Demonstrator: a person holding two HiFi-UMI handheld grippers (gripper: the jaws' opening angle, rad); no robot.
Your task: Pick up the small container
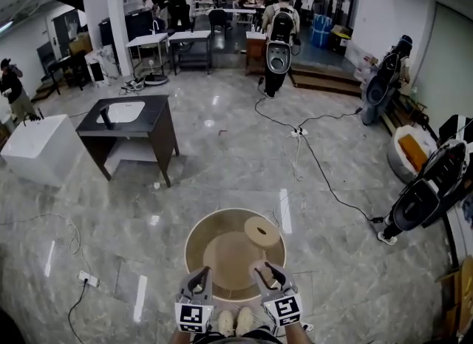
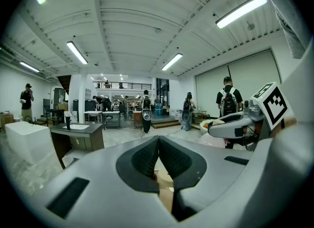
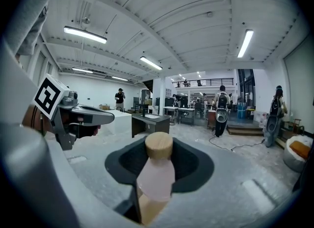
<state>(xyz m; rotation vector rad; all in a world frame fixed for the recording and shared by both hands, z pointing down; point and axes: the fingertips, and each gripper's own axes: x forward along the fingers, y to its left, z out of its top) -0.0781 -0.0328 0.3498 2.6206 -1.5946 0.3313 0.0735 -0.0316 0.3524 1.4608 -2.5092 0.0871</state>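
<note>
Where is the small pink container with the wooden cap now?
In the right gripper view, the small pink container sits at centre, clamped in the right gripper, with the left gripper to its left.

Matt pink container (image 3: 156, 175), wooden cap (image 3: 159, 146); glossy floor (image 1: 244, 165)

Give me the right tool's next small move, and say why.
Probably lift it slightly and hold steady. The right tool is closed on the pink bottle, gripping its body below the wooden cap, over the near edge of the round table, so the pickup looks done.
</note>
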